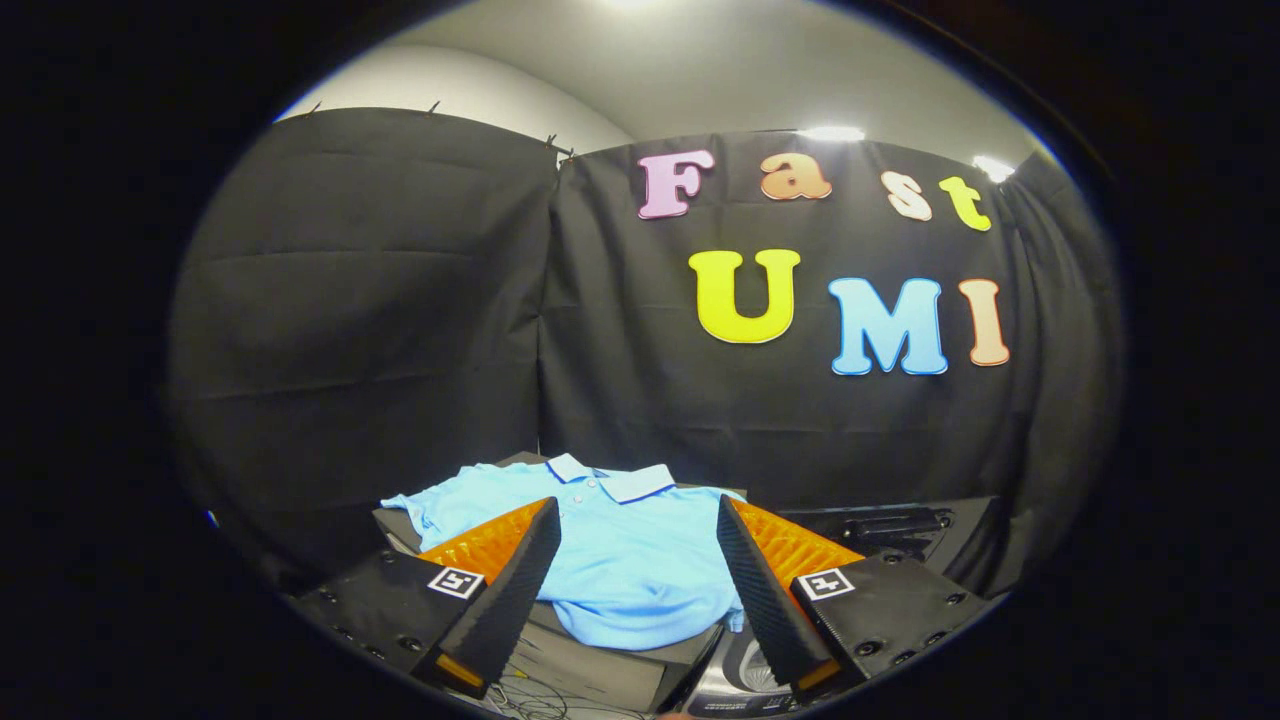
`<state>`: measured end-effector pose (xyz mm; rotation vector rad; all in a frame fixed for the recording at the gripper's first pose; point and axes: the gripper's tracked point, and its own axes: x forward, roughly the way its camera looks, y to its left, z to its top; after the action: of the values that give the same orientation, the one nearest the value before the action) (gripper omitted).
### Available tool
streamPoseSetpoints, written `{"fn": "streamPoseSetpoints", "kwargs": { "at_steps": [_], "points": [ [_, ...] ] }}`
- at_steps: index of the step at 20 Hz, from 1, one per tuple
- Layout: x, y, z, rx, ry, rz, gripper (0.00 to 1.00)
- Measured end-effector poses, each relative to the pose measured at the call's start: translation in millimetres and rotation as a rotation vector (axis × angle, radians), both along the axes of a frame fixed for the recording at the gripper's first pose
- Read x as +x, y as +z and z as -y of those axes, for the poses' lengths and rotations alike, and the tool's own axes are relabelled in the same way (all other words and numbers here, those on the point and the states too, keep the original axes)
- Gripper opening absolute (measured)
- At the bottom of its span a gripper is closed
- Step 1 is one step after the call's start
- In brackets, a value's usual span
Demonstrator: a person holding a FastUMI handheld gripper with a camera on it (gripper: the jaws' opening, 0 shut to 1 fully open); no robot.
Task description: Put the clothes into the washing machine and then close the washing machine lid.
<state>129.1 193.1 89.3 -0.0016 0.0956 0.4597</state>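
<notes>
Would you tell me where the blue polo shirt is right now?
In the gripper view, the blue polo shirt lies spread on a dark box just ahead of the open gripper, showing between its fingers, collar toward the booth's wall.

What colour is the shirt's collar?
Light blue with a white edge, best seen in the gripper view, beyond the open gripper.

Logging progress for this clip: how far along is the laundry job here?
Nothing looks done yet. The light blue polo shirt lies spread on a dark grey platform, just ahead of and between the fingers of the tongs, which are open and hold nothing. Left: grasping the shirt, loading it into the washing machine and closing the lid.
</notes>
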Motion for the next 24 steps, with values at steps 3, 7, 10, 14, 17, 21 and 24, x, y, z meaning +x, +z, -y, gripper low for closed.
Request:
{"fn": "streamPoseSetpoints", "kwargs": {
  "at_steps": [3,7,10,14,17,21,24],
  "points": [
    [8.4,-3.7,-28.0,-0.012,0.044,-0.020,0.98],
    [16.5,-13.1,-63.8,-0.034,0.099,-0.067,0.98],
    [22.9,-24.3,-88.7,-0.067,0.136,-0.104,0.98],
    [30.8,-39.3,-117.6,-0.101,0.177,-0.136,0.98],
    [37.6,-48.2,-137.6,-0.104,0.212,-0.176,0.98],
    [54.3,-58.9,-159.5,-0.119,0.249,-0.248,0.98],
    [66.8,-75.7,-168.4,-0.150,0.269,-0.332,0.98]
  ]
}}
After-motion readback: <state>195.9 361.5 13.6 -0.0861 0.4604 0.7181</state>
